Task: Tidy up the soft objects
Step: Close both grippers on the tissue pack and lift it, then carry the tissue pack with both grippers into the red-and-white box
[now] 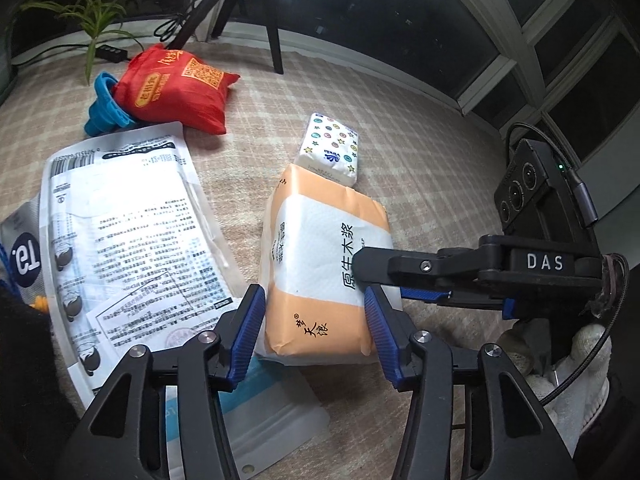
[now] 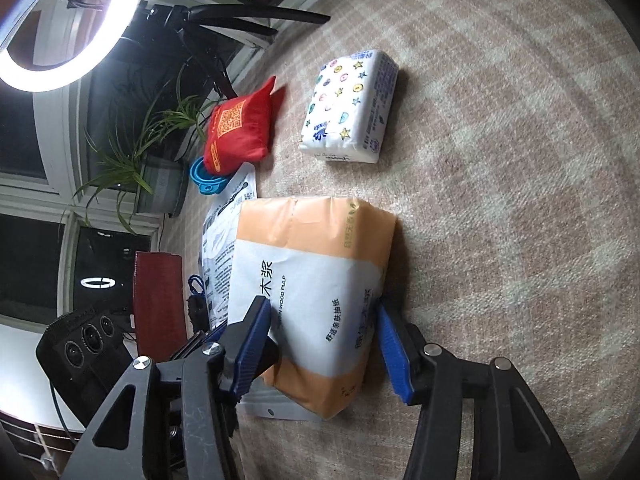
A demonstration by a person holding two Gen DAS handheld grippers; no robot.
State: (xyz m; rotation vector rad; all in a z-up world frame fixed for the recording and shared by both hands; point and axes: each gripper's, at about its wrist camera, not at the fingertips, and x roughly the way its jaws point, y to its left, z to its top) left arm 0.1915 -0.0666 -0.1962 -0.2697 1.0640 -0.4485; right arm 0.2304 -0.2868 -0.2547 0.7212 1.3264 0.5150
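Orange-and-white tissue pack [image 1: 320, 264] lies flat on a checked beige carpet [image 1: 420, 160], one near corner overlapping a pale blue-white pouch [image 1: 272, 412].

Left claw [image 1: 316, 316]: blue pads sit against both long sides of the pack at its near end, jaws partly closed on it. No visible denting of the wrapper.

Right claw [image 2: 324, 332]: straddles the same pack from its side; the left pad [image 2: 252, 344] presses the printed top face, the right pad [image 2: 392, 352] lies against the edge by the carpet. In the left wrist view its black finger [image 1: 400, 266] rests on the pack top. A white-gloved hand [image 1: 568, 364] holds this tool.

Small star-patterned tissue pack [image 1: 332, 148] sits just beyond the large one; contact between them cannot be judged. Red fabric bag [image 1: 180, 88] lies further off, touching a blue plastic object [image 1: 106, 108]. A large white printed bag [image 1: 132, 240] lies flat left of the pack. Potted plant [image 2: 148, 168] and ring light [image 2: 68, 24] stand at the edge.
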